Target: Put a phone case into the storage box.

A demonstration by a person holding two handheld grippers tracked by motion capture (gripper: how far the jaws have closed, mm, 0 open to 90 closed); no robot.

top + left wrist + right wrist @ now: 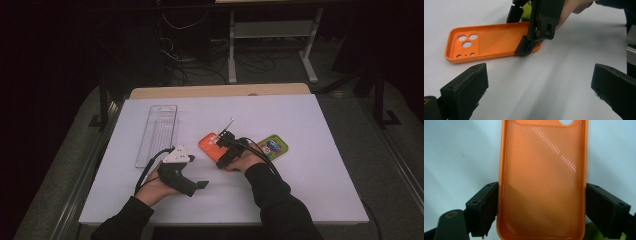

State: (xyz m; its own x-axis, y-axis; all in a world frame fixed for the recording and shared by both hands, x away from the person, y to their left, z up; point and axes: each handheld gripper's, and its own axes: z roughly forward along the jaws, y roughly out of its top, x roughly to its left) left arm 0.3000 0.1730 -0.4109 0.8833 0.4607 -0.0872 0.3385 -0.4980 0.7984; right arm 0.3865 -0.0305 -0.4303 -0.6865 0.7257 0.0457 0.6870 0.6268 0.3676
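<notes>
Currently right tongs [541,210] clamp orange phone case [541,182] across both long walls, near bottom end. Squeeze evenly; lift level off counter [300,190]. Left tongs [539,92] apart, empty.

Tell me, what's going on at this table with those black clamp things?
A person holds a two-jaw gripper in each hand. The right gripper straddles an orange phone case lying open side up on the white table, its pads against the case's long sides. The left gripper waits open nearby, holding nothing. A green phone lies beside the case, and a clear plastic tray sits off to the left.
</notes>
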